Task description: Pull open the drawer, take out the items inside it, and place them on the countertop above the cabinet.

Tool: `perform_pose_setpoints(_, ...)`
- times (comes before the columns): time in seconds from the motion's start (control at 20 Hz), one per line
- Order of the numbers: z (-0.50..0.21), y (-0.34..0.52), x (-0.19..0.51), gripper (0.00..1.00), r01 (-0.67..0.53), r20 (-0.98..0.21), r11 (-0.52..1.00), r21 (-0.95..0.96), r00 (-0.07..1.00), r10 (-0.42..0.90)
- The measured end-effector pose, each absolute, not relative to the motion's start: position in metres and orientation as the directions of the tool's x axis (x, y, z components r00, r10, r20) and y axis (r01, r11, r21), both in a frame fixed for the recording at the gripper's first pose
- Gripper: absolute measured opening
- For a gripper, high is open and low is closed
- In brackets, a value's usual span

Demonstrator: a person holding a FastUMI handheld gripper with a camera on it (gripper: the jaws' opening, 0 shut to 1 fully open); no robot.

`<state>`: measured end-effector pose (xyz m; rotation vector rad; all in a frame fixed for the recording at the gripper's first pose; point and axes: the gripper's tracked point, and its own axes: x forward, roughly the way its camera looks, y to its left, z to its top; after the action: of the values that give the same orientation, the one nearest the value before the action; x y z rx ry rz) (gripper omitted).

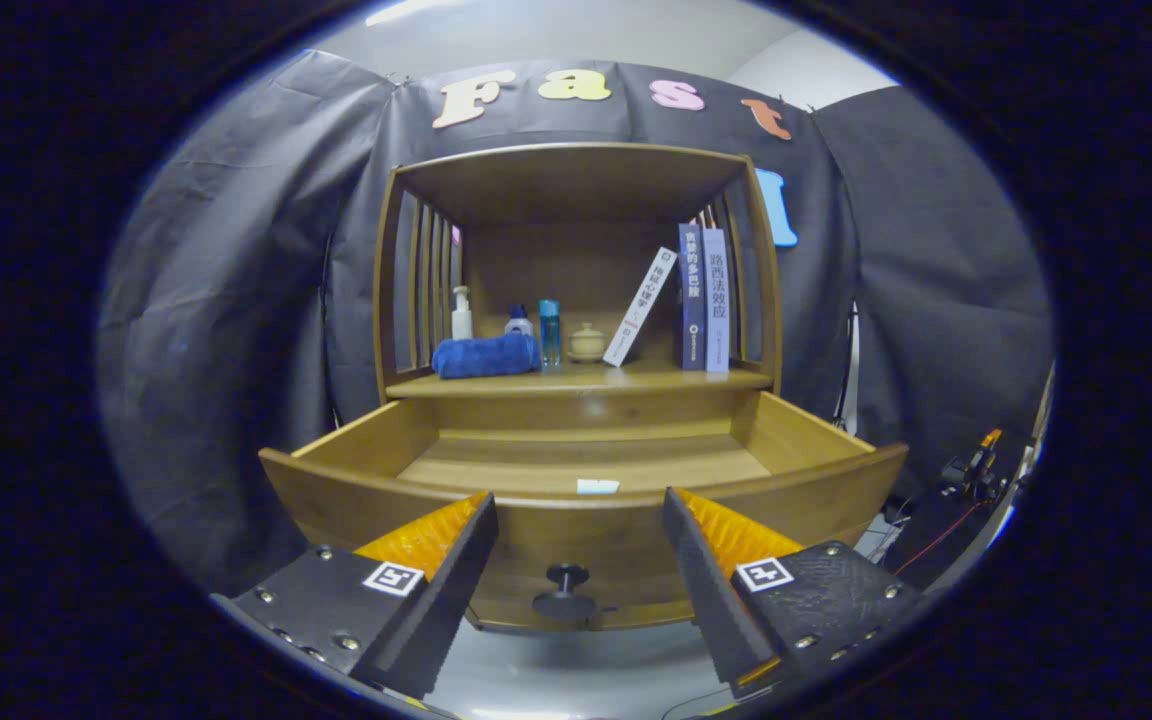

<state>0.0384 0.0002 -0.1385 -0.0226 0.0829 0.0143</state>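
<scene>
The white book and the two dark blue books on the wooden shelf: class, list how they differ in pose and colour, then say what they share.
1. The white book leans tilted against the dark blue books, which stand upright.
2. Its cover is white; theirs are dark blue.

Shared: all rest on the wooden shelf above the open drawer, beyond the open gripper, which holds nothing.

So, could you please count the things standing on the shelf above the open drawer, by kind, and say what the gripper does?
Books: 3 (one leaning, two upright)
Bottles: 3 (pump bottle, small bottle, blue bottle)
Rolled blue towel: 1
Small lidded jar: 1
Total: 8
The gripper is open, its fingers either side of the drawer knob.
</scene>
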Motion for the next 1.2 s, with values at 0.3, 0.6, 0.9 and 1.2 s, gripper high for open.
perform_pose_setpoints(0.3,-0.098,-0.011,0.082,0.97,0.005,-0.123,1.000,-0.019,0.992,-0.008)
perform_pose_setpoints(0.6,-0.136,-0.006,0.143,0.98,-0.037,-0.382,0.999,-0.020,0.924,0.027)
perform_pose_setpoints(0.9,-0.200,-0.017,0.188,1.00,-0.026,-0.699,0.997,-0.070,0.715,-0.030)
perform_pose_setpoints(1.2,-0.252,-0.016,0.198,0.89,-0.001,-0.865,0.997,-0.080,0.497,-0.069)
